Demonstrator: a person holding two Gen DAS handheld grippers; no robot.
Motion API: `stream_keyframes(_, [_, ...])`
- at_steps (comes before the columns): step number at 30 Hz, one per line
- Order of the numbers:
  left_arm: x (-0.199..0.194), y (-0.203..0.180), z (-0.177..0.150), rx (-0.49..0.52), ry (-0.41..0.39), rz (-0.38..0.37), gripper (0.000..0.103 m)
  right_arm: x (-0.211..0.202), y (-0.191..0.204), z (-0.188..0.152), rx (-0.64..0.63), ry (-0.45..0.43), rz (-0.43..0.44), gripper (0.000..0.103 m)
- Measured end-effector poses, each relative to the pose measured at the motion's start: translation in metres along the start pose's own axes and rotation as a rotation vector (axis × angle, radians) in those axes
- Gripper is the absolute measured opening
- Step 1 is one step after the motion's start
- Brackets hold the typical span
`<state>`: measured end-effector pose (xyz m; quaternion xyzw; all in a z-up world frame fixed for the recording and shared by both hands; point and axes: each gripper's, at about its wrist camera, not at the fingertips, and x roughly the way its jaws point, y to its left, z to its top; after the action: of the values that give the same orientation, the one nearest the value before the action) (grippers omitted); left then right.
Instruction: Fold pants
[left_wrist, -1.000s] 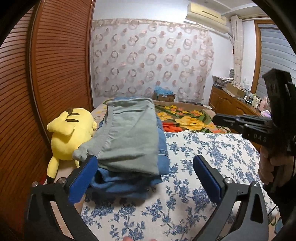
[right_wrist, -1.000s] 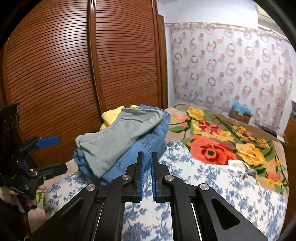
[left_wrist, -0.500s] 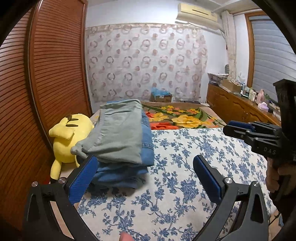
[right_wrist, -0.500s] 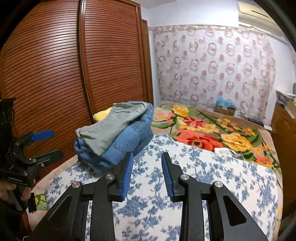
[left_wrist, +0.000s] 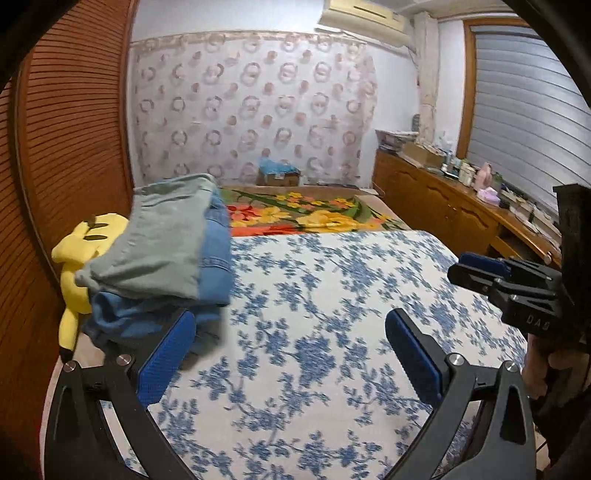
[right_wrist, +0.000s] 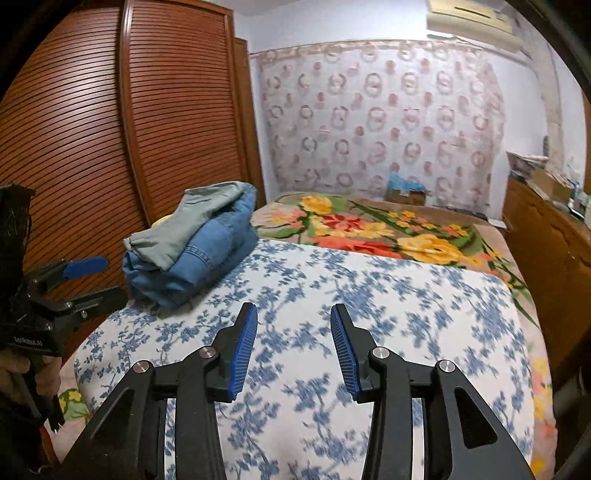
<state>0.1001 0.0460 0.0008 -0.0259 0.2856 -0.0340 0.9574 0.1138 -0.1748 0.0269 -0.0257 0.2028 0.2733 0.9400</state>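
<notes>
Progress: the grey-green pants lay folded on top of folded blue jeans; judged done, with nothing left on the floral sheet to fold.
Pants place: at the sheet's edge nearest the slatted wardrobe, beside a yellow plush toy.
Long axis: from the sheet's near end toward the flowered blanket.
Left gripper: spread wide, empty.
Right gripper: jaws just been opening, nothing between them.

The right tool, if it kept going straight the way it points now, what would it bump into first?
Probably the blue-flowered bedspread. The right tool tilts downward, open and empty, with nothing between it and the cover. The folded pants lie off to its left, outside that line.
</notes>
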Motion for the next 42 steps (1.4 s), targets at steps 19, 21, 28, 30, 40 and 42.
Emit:
stream_keyframes(19, [-0.009,-0.049,-0.012,0.044,-0.001,-0.045,0.103,-0.063,-0.011,-0.029,0.071,-0.001,-0.084,0.080])
stream_keyframes(21, [-0.010,-0.052,-0.009,0.048,-0.003,-0.051,0.103,-0.067,-0.011,-0.029,0.071,-0.009,-0.083,0.085])
stream_keyframes(28, [-0.024,-0.065,0.007,0.061,-0.057,-0.043,0.103,-0.090,-0.009,-0.025,0.081,-0.069,-0.160,0.086])
stream_keyframes(30, [-0.029,-0.068,0.010,0.060,-0.072,-0.046,0.103,-0.101,-0.008,-0.023,0.081,-0.093,-0.180,0.086])
stream_keyframes(40, [-0.062,-0.068,0.019,0.061,-0.150,-0.024,0.103,-0.138,0.007,-0.023,0.084,-0.179,-0.231,0.086])
stream_keyframes(42, [-0.067,-0.068,0.019,0.065,-0.157,-0.019,0.103,-0.140,0.009,-0.024,0.085,-0.186,-0.234,0.086])
